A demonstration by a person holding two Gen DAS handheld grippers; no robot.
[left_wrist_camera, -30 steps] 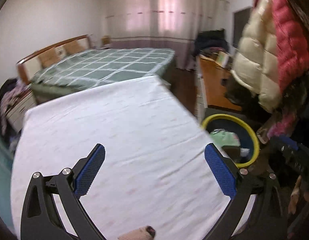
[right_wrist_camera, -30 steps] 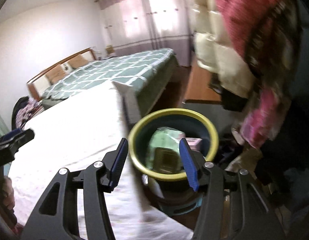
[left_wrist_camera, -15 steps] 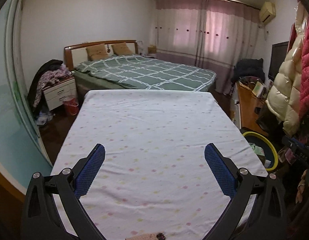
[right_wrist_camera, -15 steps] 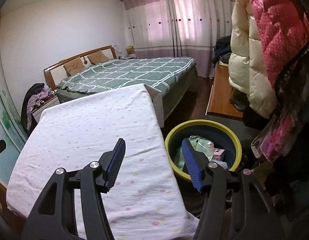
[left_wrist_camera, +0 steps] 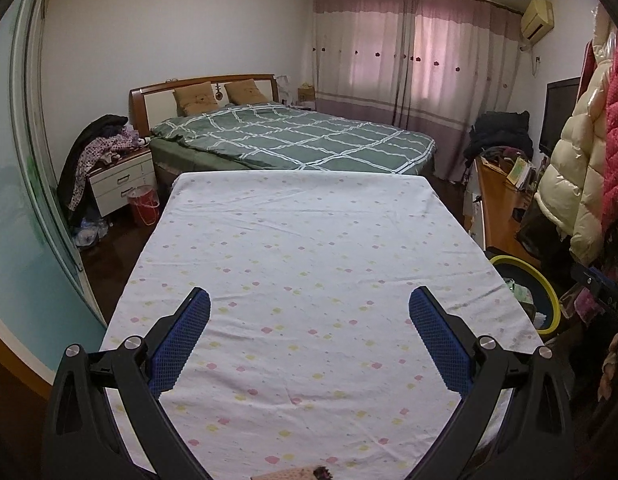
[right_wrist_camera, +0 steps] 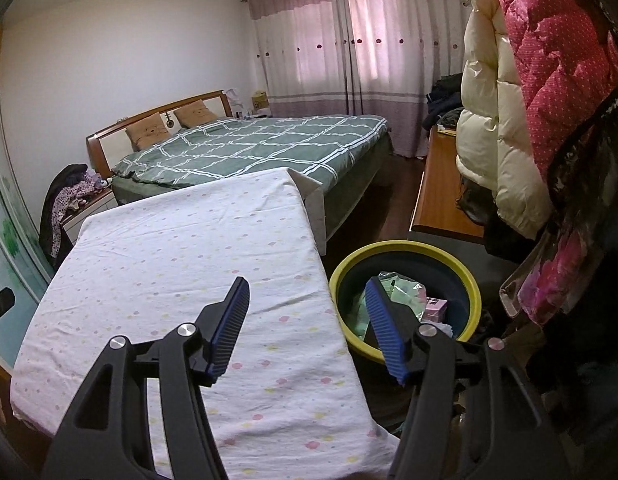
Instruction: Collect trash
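Risk first: desk (left_wrist_camera: 309,240), w/ its dotted white sheet, shows almost no trash. Only a small item (left_wrist_camera: 305,473) sits at the near edge, cut off by the frame in the left view; type can't be told. A grab there could pinch the sheet and drag it, since the cloth lies loose w/ wrinkles. Bin (right_wrist_camera: 405,248), yellow-rimmed, stands on the floor just beside the desk's right edge, below desk level, already holding green packets, a pink box and other scraps. A drop made too far toward the desk would likely land on the sheet or floor, not in the bin.

Left tongs (left_wrist_camera: 309,340): spread wide, nothing between the pads, hovering over the sheet, no contact seen.

Right tongs (right_wrist_camera: 309,326): released, approx. half spread, jaws have just been opening, nothing between them. Right pad overlaps the bin rim in view only; contact can't be confirmed.
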